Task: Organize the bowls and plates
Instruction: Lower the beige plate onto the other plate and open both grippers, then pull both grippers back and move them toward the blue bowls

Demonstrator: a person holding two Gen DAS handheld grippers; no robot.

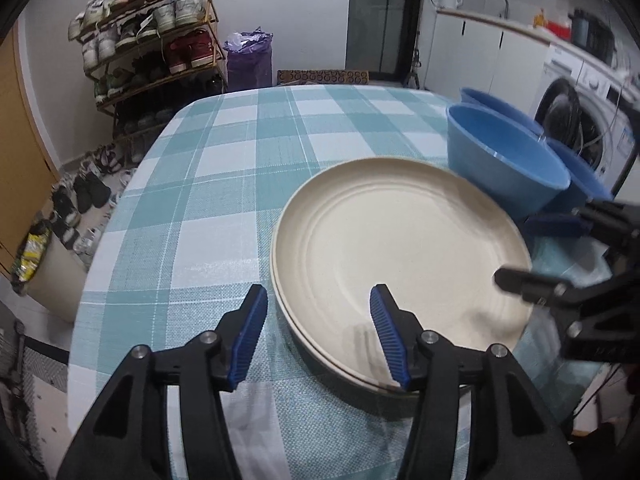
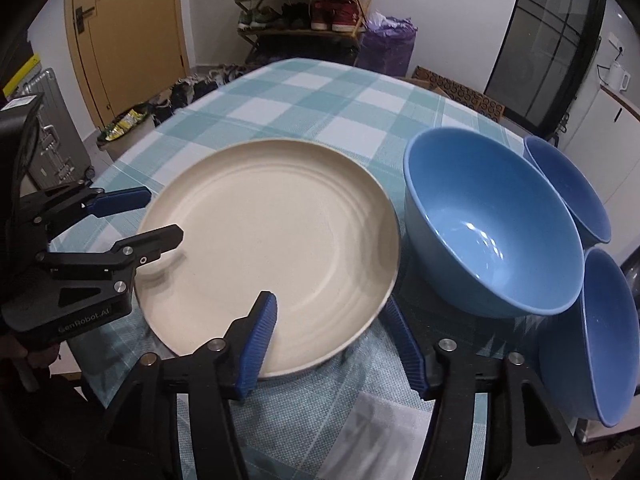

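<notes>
A stack of cream plates (image 1: 400,248) (image 2: 272,248) lies on the checked tablecloth. My left gripper (image 1: 318,308) is open, its fingers straddling the stack's near-left rim, one pad over the plate and one outside. My right gripper (image 2: 332,320) is open too and straddles the rim on the opposite side; it shows in the left wrist view (image 1: 540,252). My left gripper shows in the right wrist view (image 2: 160,216). Three blue bowls stand beside the plates: a large one (image 2: 488,224) (image 1: 500,160), one behind (image 2: 568,188) and one nearer (image 2: 608,336).
The table (image 1: 224,168) has a teal and white checked cloth, its edge close at the left. A shoe rack (image 1: 148,36), a purple bag (image 1: 248,56), a washing machine (image 1: 584,120) and a wooden door (image 2: 124,28) stand around the room.
</notes>
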